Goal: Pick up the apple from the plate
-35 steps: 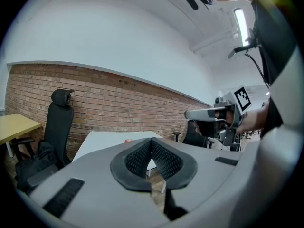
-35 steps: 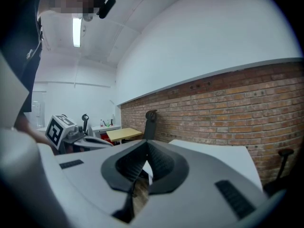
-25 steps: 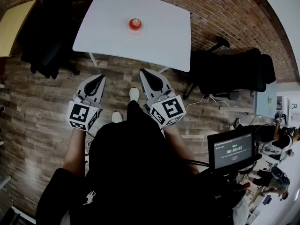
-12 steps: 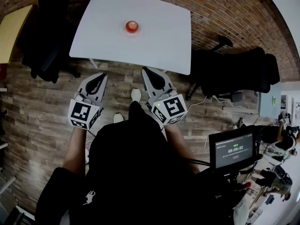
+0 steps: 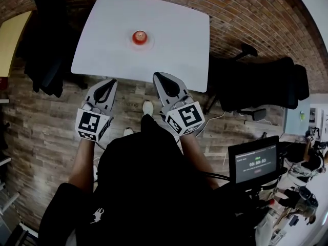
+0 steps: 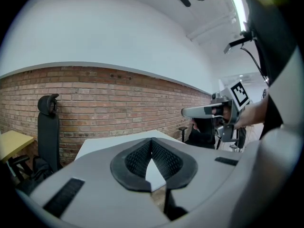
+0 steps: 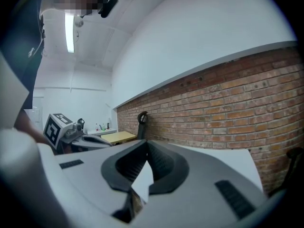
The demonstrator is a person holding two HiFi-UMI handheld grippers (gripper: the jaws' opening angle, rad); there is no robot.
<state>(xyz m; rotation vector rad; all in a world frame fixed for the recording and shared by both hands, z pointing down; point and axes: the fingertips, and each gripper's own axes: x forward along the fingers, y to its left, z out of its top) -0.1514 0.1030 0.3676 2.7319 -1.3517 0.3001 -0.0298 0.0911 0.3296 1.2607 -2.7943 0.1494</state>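
Note:
The red apple (image 5: pixel 139 36) sits on a small plate (image 5: pixel 139 44) near the middle of a white table (image 5: pixel 174 40) in the head view. Both grippers are held over the wooden floor, short of the table's near edge. My left gripper (image 5: pixel 108 83) is shut with nothing in it; its pads meet at the tip (image 6: pixel 152 141). My right gripper (image 5: pixel 158 76) is likewise shut and empty (image 7: pixel 146 144). Each gripper view shows the white tabletop (image 6: pixel 114 144) (image 7: pixel 228 161) beyond the jaws, and no apple in sight there.
A black office chair (image 5: pixel 256 81) stands right of the table, another black chair (image 5: pixel 48 55) on its left. A yellow table (image 5: pixel 13 35) is at the far left. A monitor (image 5: pixel 254 163) stands at the lower right. A brick wall (image 6: pixel 109 103) lies behind the table.
The table and apple have slid lower and a little left in the head view as the person walks toward them. Both grippers stay shut and now reach closer to the table edge.

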